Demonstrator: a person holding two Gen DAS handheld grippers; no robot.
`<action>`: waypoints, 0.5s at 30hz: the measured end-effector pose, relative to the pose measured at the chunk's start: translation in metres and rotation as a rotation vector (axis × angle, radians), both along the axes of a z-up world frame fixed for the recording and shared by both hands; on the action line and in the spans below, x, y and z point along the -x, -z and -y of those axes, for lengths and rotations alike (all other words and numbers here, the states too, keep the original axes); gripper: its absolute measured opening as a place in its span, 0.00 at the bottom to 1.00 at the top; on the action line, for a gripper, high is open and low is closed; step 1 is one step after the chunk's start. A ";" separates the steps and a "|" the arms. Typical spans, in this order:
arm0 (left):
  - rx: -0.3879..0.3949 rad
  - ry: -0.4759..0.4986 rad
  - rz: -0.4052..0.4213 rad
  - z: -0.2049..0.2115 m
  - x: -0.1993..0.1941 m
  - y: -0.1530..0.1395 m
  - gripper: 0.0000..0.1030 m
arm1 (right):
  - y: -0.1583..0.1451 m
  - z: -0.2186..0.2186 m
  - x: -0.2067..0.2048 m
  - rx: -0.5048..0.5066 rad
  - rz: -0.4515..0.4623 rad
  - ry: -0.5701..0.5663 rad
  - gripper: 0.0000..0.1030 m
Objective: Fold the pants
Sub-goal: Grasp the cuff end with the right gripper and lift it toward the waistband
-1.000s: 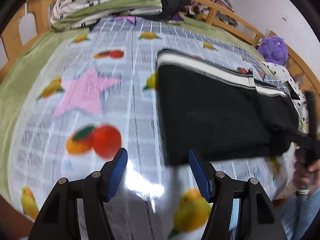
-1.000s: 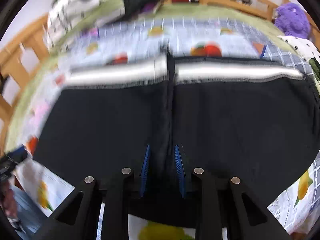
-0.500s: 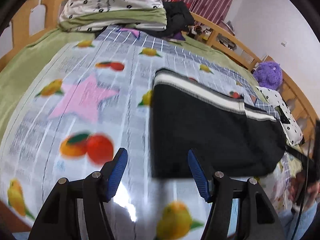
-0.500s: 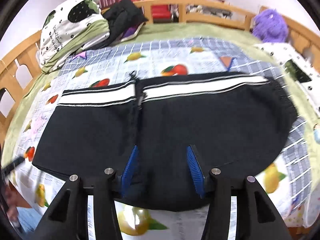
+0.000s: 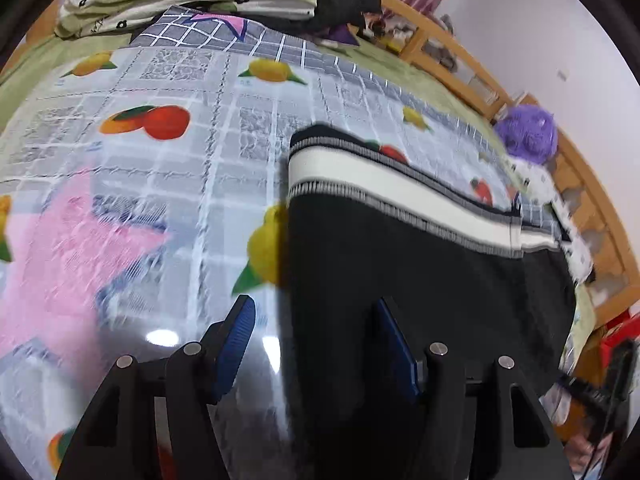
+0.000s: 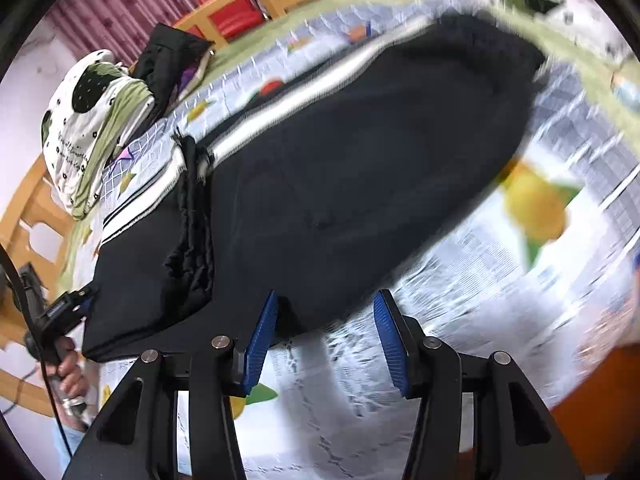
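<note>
On the fruit sheet (image 5: 208, 152), middle of the frame: my black pants (image 5: 420, 280), folded once.
My left tongs (image 5: 316, 344) and right tongs (image 6: 324, 340) are both spread wide, holding nothing. I should pinch both near corners evenly. Pillow (image 6: 80, 120) writing is too blurry to read.

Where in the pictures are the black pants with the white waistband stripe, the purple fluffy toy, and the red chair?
black pants with the white waistband stripe (image 5: 420, 272), left wrist view, on the black cloth below the stripe.
purple fluffy toy (image 5: 526, 134), left wrist view, on its middle.
red chair (image 6: 232, 12), right wrist view, on its backrest.
</note>
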State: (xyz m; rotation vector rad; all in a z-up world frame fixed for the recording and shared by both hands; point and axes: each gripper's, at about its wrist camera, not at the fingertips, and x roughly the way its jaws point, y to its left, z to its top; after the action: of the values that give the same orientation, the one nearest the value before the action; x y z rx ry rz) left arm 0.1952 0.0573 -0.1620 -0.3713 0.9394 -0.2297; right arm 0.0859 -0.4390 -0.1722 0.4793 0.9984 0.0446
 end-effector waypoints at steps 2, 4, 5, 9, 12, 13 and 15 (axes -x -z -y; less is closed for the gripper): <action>0.007 0.014 0.009 0.004 -0.009 0.001 0.57 | 0.007 -0.005 0.000 -0.042 0.030 0.022 0.49; 0.008 0.034 0.013 0.011 -0.018 0.003 0.51 | 0.009 -0.011 0.000 -0.061 0.069 0.055 0.51; 0.004 0.049 0.012 0.014 -0.021 0.004 0.41 | 0.009 -0.015 -0.003 -0.065 0.083 0.067 0.52; -0.027 0.101 0.075 0.021 -0.022 -0.009 0.09 | 0.008 -0.030 -0.023 -0.052 0.094 0.066 0.20; 0.036 0.103 0.111 0.008 -0.018 -0.034 0.09 | -0.018 -0.049 -0.021 0.056 0.149 0.062 0.18; 0.045 0.098 0.131 0.000 -0.014 -0.046 0.09 | -0.028 -0.053 -0.016 0.056 0.179 0.065 0.18; 0.041 0.086 0.166 -0.018 -0.006 -0.066 0.09 | -0.039 -0.060 -0.012 0.000 0.193 0.051 0.18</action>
State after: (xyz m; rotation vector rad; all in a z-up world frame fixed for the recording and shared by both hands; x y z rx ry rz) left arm 0.2014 0.0748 -0.0962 -0.3449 0.7891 -0.3533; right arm 0.0980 -0.3789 -0.1328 0.4911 0.7970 0.0441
